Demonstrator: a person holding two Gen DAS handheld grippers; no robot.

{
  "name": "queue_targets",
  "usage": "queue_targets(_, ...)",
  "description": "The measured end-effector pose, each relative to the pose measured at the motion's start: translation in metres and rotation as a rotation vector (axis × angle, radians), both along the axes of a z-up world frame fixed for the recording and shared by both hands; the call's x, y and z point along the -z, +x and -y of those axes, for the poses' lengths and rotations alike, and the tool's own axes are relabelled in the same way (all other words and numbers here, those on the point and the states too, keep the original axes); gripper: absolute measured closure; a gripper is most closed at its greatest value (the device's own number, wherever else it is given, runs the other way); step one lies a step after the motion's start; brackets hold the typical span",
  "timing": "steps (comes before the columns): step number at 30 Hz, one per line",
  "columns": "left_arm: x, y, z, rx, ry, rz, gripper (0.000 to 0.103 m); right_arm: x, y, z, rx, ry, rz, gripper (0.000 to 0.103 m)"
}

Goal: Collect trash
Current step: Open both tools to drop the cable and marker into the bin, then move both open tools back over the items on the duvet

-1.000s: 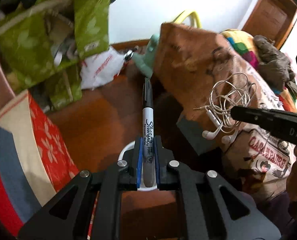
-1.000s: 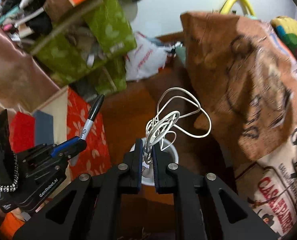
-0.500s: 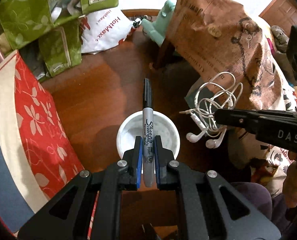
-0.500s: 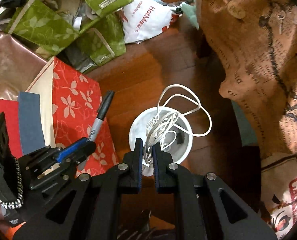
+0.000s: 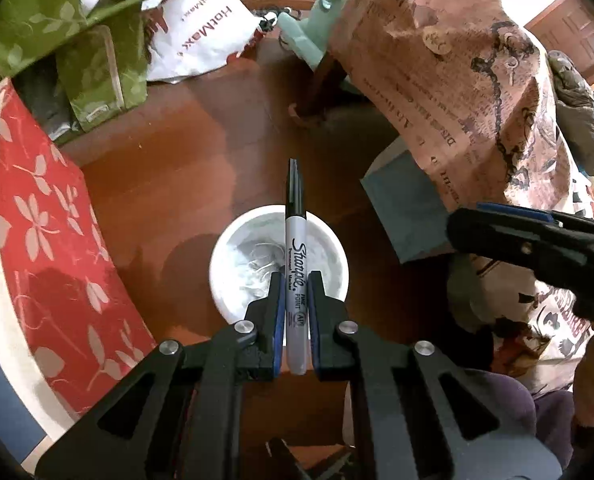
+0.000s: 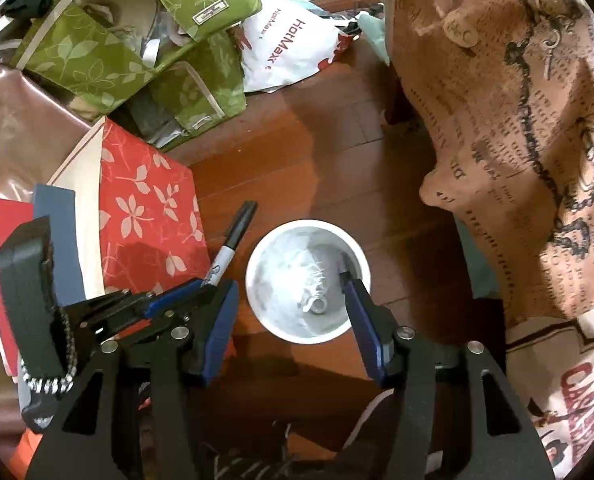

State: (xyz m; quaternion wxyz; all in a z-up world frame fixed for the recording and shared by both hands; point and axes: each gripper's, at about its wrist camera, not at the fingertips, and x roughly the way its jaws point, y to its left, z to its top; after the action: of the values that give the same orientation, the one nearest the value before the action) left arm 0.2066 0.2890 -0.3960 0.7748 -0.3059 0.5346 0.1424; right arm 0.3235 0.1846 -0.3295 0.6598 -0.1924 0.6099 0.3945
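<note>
In your left wrist view, the Sharpie marker (image 5: 295, 272) covers the middle of the white bin (image 5: 233, 264), and the tangle inside is too blurred to name. The right gripper (image 5: 537, 246) runs off the right edge, so you cannot see how its jaws stand there. In your right wrist view, the left gripper (image 6: 185, 298) hides the marker's lower barrel, and the small white tangle (image 6: 313, 294) in the bin is too small to make out.

The earphones (image 6: 312, 289) lie in the bin (image 6: 257, 264) on the floor (image 6: 321, 152), with the marker (image 5: 295, 256) above its rim and the bags (image 6: 145, 52) behind
</note>
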Motion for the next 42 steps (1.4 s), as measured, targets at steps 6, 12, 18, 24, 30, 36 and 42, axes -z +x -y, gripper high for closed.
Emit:
queue_targets(6,0.005,0.018,0.004,0.027,0.007,-0.049,0.088,-0.005,0.001,0.010,0.000,0.004,0.028,0.052)
queue_targets(12,-0.014,0.017,0.016,0.072,0.087,-0.041,0.082,-0.015,-0.001,0.019,0.000,0.013,0.055,0.052)
queue_targets(18,-0.055,0.010,0.028,0.102,0.177,-0.001,0.082,-0.042,-0.003,0.034,0.015,0.053,0.103,0.052)
queue_targets(24,-0.105,0.007,0.044,0.106,0.246,0.066,0.079,-0.080,-0.007,0.057,0.044,0.117,0.165,0.052)
queue_targets(30,-0.160,0.003,0.071,0.117,0.325,0.154,0.062,-0.124,-0.014,0.090,0.076,0.188,0.249,0.052)
queue_targets(36,-0.210,0.004,0.108,0.154,0.407,0.238,0.053,-0.167,-0.021,0.133,0.127,0.259,0.339,0.052)
queue_targets(42,-0.253,0.015,0.151,0.213,0.480,0.297,0.035,-0.205,-0.021,0.182,0.193,0.312,0.438,0.052)
